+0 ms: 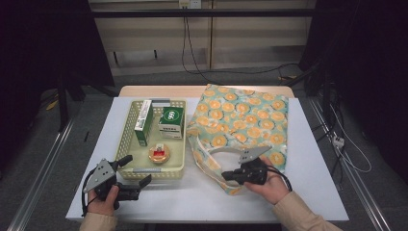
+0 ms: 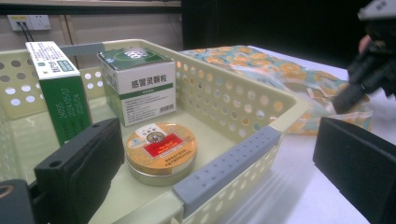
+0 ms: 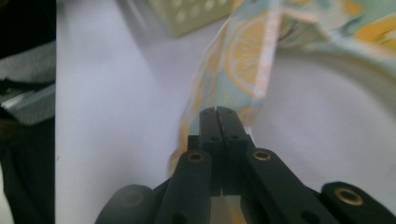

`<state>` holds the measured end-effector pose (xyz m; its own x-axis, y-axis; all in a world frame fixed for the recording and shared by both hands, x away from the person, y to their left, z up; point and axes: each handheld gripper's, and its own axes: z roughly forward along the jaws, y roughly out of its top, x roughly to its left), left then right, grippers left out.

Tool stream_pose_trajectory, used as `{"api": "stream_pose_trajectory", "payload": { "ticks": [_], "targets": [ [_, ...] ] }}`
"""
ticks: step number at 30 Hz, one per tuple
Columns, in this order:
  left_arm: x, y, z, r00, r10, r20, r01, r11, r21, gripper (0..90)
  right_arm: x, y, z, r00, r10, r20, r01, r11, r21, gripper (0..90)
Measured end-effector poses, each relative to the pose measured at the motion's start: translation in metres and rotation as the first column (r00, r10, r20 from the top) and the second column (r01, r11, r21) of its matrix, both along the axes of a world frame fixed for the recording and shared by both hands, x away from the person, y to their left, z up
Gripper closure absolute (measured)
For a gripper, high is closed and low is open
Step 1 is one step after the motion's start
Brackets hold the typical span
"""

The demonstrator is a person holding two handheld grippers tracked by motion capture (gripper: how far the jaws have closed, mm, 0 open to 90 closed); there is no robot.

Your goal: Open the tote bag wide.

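White table [image 1: 202,202] held everything. Right gripper [image 1: 230,175] was clamped on the bag's handle [image 3: 243,60]. Left gripper [image 1: 137,171] sat wide apart, basket [image 1: 126,130] just ahead.

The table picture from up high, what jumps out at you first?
The orange-slice patterned tote bag grabs the eye, spread flat on the right half of the table. The right hand-held gripper is shut on the bag's near edge. Left of the bag sits a pale yellow basket holding two green-and-white medicine boxes and a round orange tin.
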<state>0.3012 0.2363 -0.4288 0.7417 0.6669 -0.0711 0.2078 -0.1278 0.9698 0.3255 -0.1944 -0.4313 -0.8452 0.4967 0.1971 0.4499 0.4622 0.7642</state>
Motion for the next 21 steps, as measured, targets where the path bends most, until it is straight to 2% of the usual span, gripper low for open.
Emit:
{"api": "stream_pose_trajectory", "payload": {
  "ticks": [3,5,6,8,10,13,15,17,19,21],
  "targets": [
    [0.0,0.001,0.0,1.0,0.0,0.001,0.0,1.0,0.002,1.9,0.018,-0.014,0.017,0.9961,-0.076,0.044,0.074,0.997,0.033,90.0],
    [0.001,0.002,-0.001,1.0,-0.002,0.0,0.002,1.0,0.009,1.9,0.032,-0.024,0.027,0.9908,-0.12,0.061,0.119,0.993,0.029,90.0],
    [0.001,0.001,-0.001,1.0,-0.001,-0.001,0.001,1.0,0.007,1.9,0.04,-0.03,0.03,0.9869,-0.144,0.073,0.143,0.99,0.022,90.0],
    [0.001,0.002,-0.001,1.0,-0.002,0.001,0.002,1.0,0.009,1.9,0.054,-0.041,0.036,0.979,-0.193,0.066,0.19,0.98,0.055,90.0],
    [0.001,0.002,-0.001,1.0,-0.002,0.002,0.002,1.0,0.006,1.9,0.067,-0.05,0.04,0.9703,-0.23,0.074,0.228,0.973,0.042,90.0],
    [0.001,0.001,-0.001,1.0,-0.002,0.0,0.002,1.0,0.0,1.9,0.084,-0.062,0.038,0.958,-0.28,0.063,0.277,0.96,0.046,90.0],
    [0.001,0.002,-0.001,1.0,-0.003,-0.002,0.003,1.0,0.001,1.9,0.093,-0.068,0.035,0.949,-0.31,0.059,0.308,0.951,0.032,90.0],
    [0.001,0.002,-0.001,1.0,-0.001,-0.002,0.001,1.0,0.001,1.9,0.101,-0.073,0.032,0.9434,-0.329,0.046,0.327,0.944,0.045,90.0],
    [0.001,0.002,-0.002,1.0,-0.001,-0.004,0.001,1.0,0.0,1.9,0.107,-0.077,0.027,0.9337,-0.356,0.038,0.354,0.934,0.048,90.0],
    [0.001,0.002,-0.002,1.0,-0.002,-0.004,0.002,1.0,0.001,1.9,0.112,-0.08,0.021,0.9293,-0.369,0.021,0.367,0.929,0.051,90.0]
  ]
}}
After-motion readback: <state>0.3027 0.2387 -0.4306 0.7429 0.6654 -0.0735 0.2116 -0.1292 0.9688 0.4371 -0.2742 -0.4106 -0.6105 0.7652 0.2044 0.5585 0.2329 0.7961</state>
